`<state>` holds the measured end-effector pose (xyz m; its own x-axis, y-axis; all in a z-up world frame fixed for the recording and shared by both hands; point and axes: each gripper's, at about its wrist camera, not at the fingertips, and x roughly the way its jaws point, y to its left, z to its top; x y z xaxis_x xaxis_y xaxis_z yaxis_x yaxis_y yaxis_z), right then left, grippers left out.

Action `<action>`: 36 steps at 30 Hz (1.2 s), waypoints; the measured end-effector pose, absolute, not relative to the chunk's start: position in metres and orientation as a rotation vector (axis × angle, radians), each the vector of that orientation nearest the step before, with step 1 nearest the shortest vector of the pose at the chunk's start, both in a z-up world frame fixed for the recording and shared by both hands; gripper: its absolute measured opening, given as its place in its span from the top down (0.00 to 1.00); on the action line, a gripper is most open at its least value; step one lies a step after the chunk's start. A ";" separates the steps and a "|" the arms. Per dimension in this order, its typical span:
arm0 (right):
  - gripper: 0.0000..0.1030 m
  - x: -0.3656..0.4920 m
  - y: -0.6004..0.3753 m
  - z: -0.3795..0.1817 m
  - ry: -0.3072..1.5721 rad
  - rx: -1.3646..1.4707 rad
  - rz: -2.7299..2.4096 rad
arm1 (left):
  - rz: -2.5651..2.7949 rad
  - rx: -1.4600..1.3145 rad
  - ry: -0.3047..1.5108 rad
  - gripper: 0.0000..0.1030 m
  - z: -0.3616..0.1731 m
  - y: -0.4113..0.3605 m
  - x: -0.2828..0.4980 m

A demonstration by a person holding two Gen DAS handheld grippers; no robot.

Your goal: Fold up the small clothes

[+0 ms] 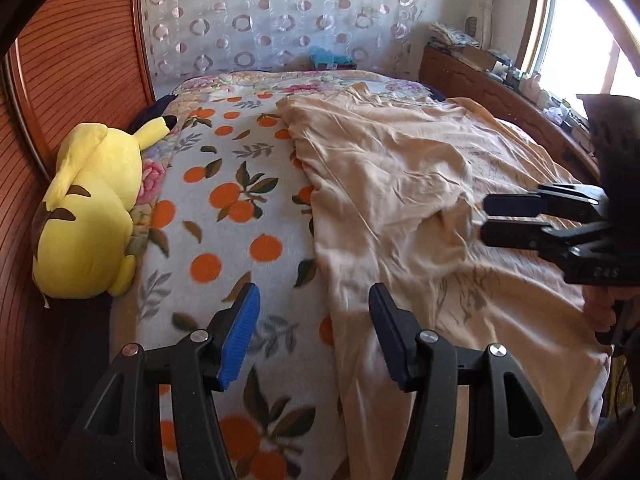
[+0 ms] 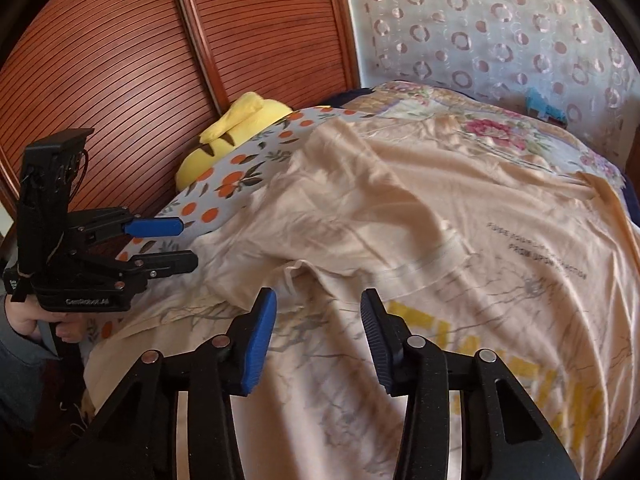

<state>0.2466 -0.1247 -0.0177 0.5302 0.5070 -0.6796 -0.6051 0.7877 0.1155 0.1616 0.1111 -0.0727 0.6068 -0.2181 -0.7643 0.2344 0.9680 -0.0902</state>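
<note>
Two tongs here, one per hand. The left tongs [image 1: 314, 334] are spread wide with nothing between them, hovering over the near edge of the bed where the shirt [image 1: 400, 184] meets the blanket [image 1: 224, 200]. The right tongs [image 2: 318, 334] are spread open and empty too, just above the printed front of the shirt. In the left view their pads look fairly close together, but the right view shows a clear gap.

One peach shirt, spread out and wrinkly across the bed, with a flap of it folded back over the middle. It lies partly on the one orange-print blanket, which lies over a floral quilt [image 1: 320, 84] further back.

One yellow plush [image 1: 92, 208] sits off the blanket's left edge against the wooden slatted doors [image 1: 76, 56]. At the far end there's a curtain [image 1: 280, 12] with circles. No containers I can make out.
</note>
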 end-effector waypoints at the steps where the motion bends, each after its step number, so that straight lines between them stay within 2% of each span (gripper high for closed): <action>1: 0.57 0.247 -0.121 -0.019 0.767 -0.136 0.677 | -0.266 0.021 0.877 0.44 -0.072 0.111 0.158; 4: 0.61 0.253 -0.109 -0.026 0.787 -0.152 0.677 | -0.299 0.025 0.863 0.44 -0.068 0.106 0.144; 5: 0.65 0.255 -0.106 -0.029 0.799 -0.163 0.671 | -0.319 0.026 0.858 0.44 -0.068 0.102 0.139; 8: 0.91 0.255 -0.099 -0.030 0.813 -0.173 0.681 | -0.344 0.047 0.869 0.44 -0.074 0.090 0.134; 12: 0.97 0.238 -0.105 -0.010 0.766 -0.160 0.730 | -0.290 0.124 0.868 0.44 -0.085 0.080 0.136; 16: 0.98 0.215 -0.115 0.004 0.739 -0.172 0.743 | -0.218 0.091 0.868 0.44 -0.082 0.095 0.139; 23: 0.98 0.219 -0.110 -0.019 0.768 -0.194 0.694 | -0.189 0.069 0.880 0.44 -0.085 0.118 0.142; 25: 0.90 0.226 -0.106 -0.024 0.776 -0.179 0.673 | -0.195 0.055 0.881 0.44 -0.085 0.121 0.142; 27: 0.77 0.230 -0.103 -0.026 0.781 -0.157 0.685 | -0.191 0.054 0.878 0.44 -0.086 0.123 0.144; 30: 0.69 0.237 -0.095 -0.035 0.805 -0.131 0.692 | -0.194 0.065 0.869 0.44 -0.086 0.123 0.142; 35: 0.70 0.246 -0.084 -0.043 0.825 -0.108 0.693 | -0.195 0.064 0.866 0.44 -0.087 0.124 0.141; 36: 0.79 0.247 -0.083 -0.043 0.827 -0.106 0.700 | -0.195 0.064 0.867 0.44 -0.087 0.123 0.141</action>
<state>0.2470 -0.0825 -0.0432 0.4688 0.5303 -0.7064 -0.6095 0.7730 0.1758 0.1412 0.1234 -0.0867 0.6309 -0.1445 -0.7623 0.1961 0.9803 -0.0236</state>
